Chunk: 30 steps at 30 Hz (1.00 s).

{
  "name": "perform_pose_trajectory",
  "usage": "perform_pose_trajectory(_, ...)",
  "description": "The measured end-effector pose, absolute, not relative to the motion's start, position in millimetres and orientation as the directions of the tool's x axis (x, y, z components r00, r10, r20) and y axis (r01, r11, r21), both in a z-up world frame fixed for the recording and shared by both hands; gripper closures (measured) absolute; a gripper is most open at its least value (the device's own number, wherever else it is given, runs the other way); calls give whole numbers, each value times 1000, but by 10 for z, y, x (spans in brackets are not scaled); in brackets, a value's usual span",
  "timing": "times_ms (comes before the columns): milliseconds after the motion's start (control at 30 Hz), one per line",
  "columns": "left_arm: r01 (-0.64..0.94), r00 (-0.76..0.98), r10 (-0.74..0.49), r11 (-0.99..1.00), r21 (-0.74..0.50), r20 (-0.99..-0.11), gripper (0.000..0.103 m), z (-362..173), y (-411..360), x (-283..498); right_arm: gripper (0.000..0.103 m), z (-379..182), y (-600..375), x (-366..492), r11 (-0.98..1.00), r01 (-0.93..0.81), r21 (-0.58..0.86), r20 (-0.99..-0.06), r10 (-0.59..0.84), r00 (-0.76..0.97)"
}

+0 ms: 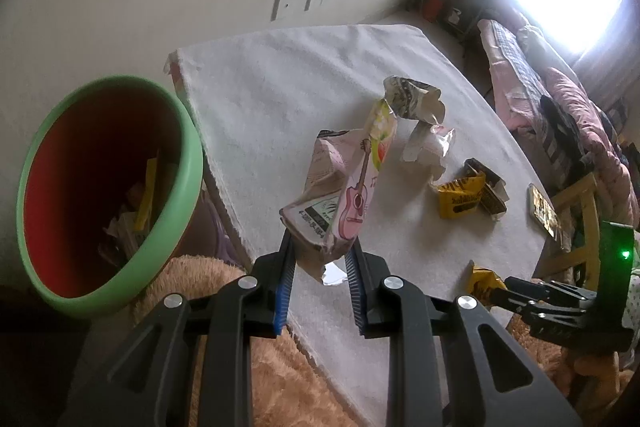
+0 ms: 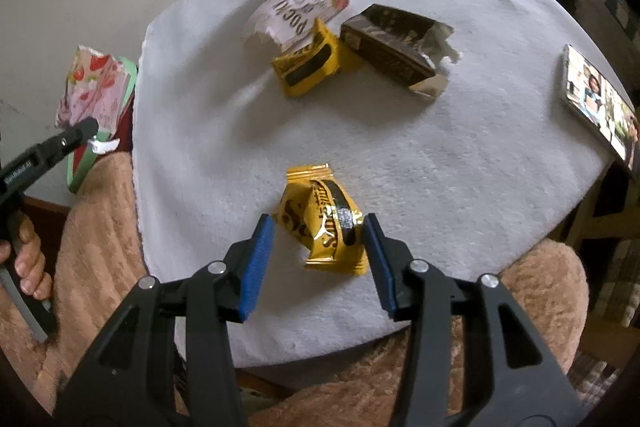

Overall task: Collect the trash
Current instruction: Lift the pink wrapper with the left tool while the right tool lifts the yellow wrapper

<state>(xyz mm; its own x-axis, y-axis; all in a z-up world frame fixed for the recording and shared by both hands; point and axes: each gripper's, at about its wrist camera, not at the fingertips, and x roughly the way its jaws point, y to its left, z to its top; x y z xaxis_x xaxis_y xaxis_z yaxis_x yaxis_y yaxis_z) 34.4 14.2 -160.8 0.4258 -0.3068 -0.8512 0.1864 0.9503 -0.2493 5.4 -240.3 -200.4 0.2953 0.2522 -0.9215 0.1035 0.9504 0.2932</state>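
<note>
1. While the green-rimmed red plastic bin (image 1: 108,187) waits at far left, the left hand-held gripper (image 1: 320,263) is clamped on a crumpled pink guitar-print carton (image 1: 340,195); next: carry over, drop.
2. Right hand-held gripper (image 2: 318,255), apart, straddles a yellow foil candy wrapper (image 2: 322,223) on the white towel-covered surface (image 2: 440,167); needs closing.

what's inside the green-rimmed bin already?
Inside the bin, a yellow wrapper stands upright among pale crumpled papers near the bottom. The near wall hides the rest of the floor, so a full count isn't possible.
</note>
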Motion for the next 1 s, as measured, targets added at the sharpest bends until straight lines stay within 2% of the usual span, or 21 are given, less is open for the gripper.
perform_pose_trajectory(67,184,427,-309,950,-253,-850,80,-1606,157,342,58,-2022,-2378,60,956,97,276,-927,238,288)
perform_pose_trajectory(133,182,431,-311,949,-256,-847,80,-1600,173,339,74,-2021,-2369,58,957,98,272,-928,234,288)
perform_pose_trajectory(467,167,455,-311,950,-264,-834,80,-1541,245,323,75,-1724,-2268,107,951,76,300,-896,254,364)
perform_pose_trajectory(700,146,495,-297,955,-259,-817,80,-1433,372,327,75,-1294,-2027,286,942,7,336,-843,297,448)
perform_pose_trajectory(1000,98,538,-258,965,-245,-802,80,-1344,618,343,75,-1087,-1605,468,938,-88,335,-812,335,478)
